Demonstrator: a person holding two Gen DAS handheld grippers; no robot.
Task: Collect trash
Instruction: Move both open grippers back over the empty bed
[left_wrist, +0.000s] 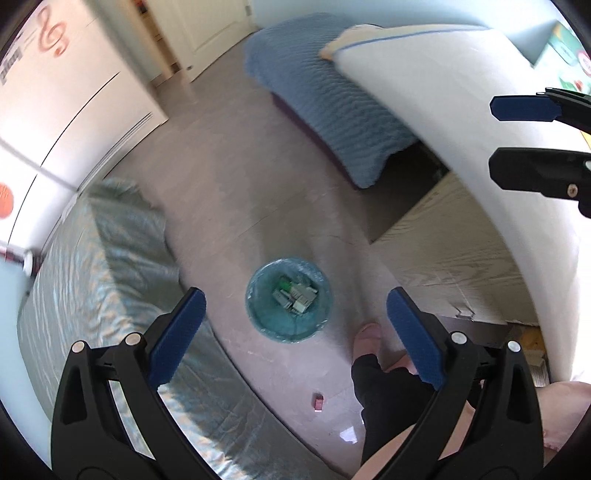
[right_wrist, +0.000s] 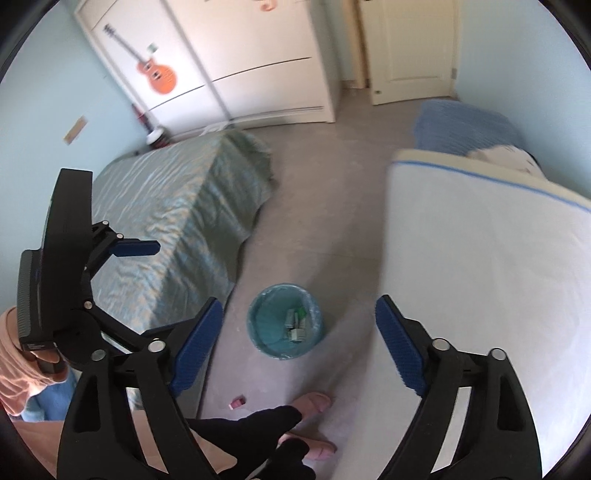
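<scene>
A round bin (left_wrist: 288, 299) lined with a teal bag stands on the grey floor, with several small green and grey cartons (left_wrist: 295, 295) inside. My left gripper (left_wrist: 295, 332) hovers high above it, open and empty. A small pink scrap (left_wrist: 318, 401) lies on the floor near the bed's edge. My right gripper (left_wrist: 493, 138) shows at the right edge, open. In the right wrist view the right gripper (right_wrist: 299, 343) is open and empty above the bin (right_wrist: 284, 319), and the pink scrap (right_wrist: 237, 401) lies below left. One of the left gripper's fingers (right_wrist: 136, 248) shows at the left.
A green-covered bed (left_wrist: 92, 277) borders the floor strip on one side, a white mattress (right_wrist: 480, 258) and a wood board (left_wrist: 443, 266) on the other. A blue blanket (left_wrist: 325, 96) and a white wardrobe (right_wrist: 258, 66) lie further off. The person's slippered feet (right_wrist: 314, 402) stand near the bin.
</scene>
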